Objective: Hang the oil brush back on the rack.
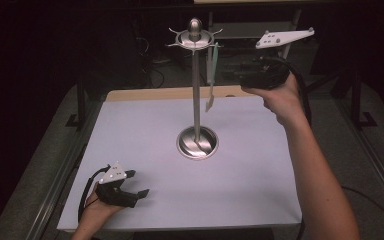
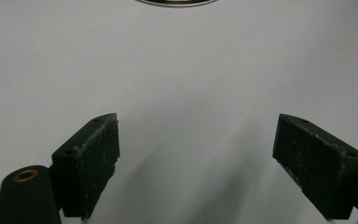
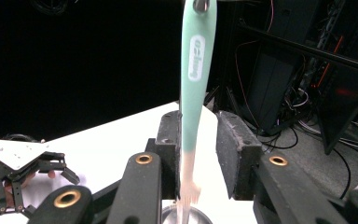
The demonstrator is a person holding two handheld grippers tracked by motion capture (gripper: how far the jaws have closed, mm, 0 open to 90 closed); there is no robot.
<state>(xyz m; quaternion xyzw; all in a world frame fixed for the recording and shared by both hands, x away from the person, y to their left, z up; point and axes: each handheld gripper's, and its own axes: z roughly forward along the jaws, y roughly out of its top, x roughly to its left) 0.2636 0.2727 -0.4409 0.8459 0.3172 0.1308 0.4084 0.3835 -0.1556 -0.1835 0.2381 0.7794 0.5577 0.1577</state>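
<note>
Nearest the person, the left gripper (image 1: 139, 186) rests idle low on the white table (image 1: 250, 190), its jaws spread wide with nothing between them; its own view shows the rough, scuffed black pads (image 2: 98, 158) over the smooth matte tabletop.

Further in, near the middle of the table, stands a polished metal stand (image 1: 196, 95): a round, mirror-bright base, a slim upright pole and a crown of small hooks under a domed knob.

Beyond that, on the far right, the right gripper (image 1: 245, 75) is raised to hook height. In its own view a mint-green spatula (image 3: 196, 70) hangs from a hook above by the hole at its handle's end, its slotted pale blade dangling low. The slender handle runs down between the pads. It lies against the left pad, while a clear gap shows at the right pad, so the jaws stand partly open and no longer clamp it.

By the look of it, the hanging is done: the utensil's weight seems borne by the hook. What remains is to draw the gripper back without knocking the swinging handle.
</note>
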